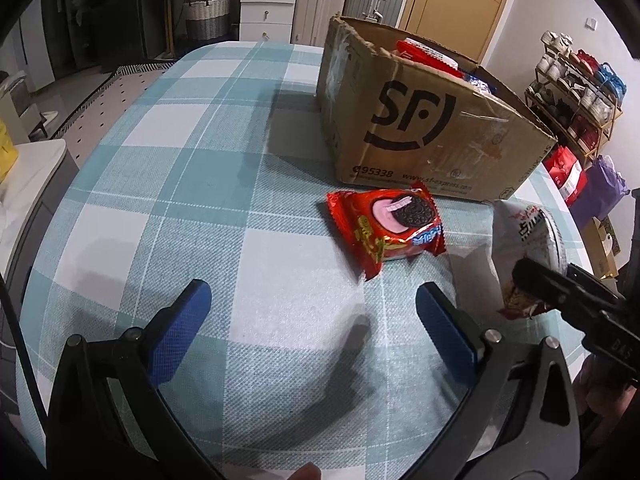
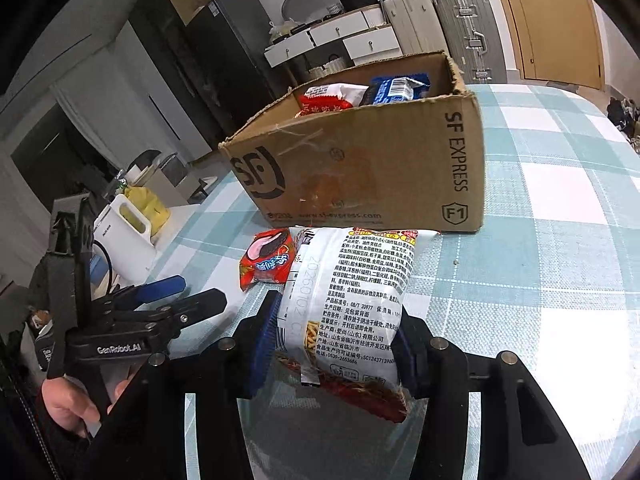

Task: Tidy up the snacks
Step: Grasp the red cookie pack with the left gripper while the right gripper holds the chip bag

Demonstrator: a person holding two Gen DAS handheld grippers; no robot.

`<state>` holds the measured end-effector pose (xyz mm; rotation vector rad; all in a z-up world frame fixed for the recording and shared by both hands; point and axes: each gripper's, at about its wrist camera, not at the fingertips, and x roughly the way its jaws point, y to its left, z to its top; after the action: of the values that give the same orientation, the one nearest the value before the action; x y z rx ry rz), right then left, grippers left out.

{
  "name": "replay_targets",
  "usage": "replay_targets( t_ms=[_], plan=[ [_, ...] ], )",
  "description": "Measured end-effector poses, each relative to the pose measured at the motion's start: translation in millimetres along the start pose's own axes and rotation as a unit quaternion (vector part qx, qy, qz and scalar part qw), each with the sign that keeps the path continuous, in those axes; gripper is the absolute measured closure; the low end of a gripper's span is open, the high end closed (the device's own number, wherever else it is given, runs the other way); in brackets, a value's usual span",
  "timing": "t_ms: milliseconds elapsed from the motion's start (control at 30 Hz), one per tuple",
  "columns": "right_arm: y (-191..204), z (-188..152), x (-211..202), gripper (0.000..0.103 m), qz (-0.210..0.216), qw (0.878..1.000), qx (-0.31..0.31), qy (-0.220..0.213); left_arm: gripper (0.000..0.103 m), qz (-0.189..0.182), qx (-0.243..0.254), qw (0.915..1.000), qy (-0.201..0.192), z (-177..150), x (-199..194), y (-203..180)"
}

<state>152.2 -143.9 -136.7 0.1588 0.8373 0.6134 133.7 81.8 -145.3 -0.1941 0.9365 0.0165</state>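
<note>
A red Oreo pack [image 1: 387,228] lies on the checked tablecloth in front of an open SF cardboard box [image 1: 420,120] that holds several snack packs. My left gripper [image 1: 312,312] is open and empty, short of the Oreo pack. My right gripper [image 2: 332,344] is shut on a white and red snack bag [image 2: 352,296], held just above the table in front of the box [image 2: 360,168]. The Oreo pack [image 2: 266,260] lies left of the bag. The bag also shows in the left wrist view [image 1: 524,248], with the right gripper on it.
The table [image 1: 200,184] has a blue and white checked cloth. A white cabinet top with a yellow bag [image 2: 148,204] stands to the left. Drawers, suitcases [image 2: 468,32] and a door are behind the table. A shelf of cups [image 1: 576,88] stands at the right.
</note>
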Motion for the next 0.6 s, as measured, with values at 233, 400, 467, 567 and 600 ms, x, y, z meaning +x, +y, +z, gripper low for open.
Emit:
replay_targets(
  t_ms=[233,400,467,567,600],
  plan=[
    [-8,-2,-6,0.052,0.004,1.000,0.013,-0.006,0.001,-0.003,0.011,0.9999,0.012,8,10,-12],
    [-15,-5,-13,0.052,0.002,1.000,0.019,-0.010,0.001,0.002,0.020,0.9996,0.018,13,18,-23],
    [-17,-6,-15,0.052,0.001,1.000,0.022,-0.008,0.001,0.000,0.020,0.9996,0.022,16,22,-26],
    [-19,-7,-17,0.052,-0.002,1.000,0.023,-0.008,0.001,-0.002,0.019,0.9994,0.027,21,27,-30],
    [-20,-8,-19,0.052,-0.002,1.000,0.023,-0.008,0.001,-0.001,0.017,0.9994,0.029,23,30,-31]
  ],
)
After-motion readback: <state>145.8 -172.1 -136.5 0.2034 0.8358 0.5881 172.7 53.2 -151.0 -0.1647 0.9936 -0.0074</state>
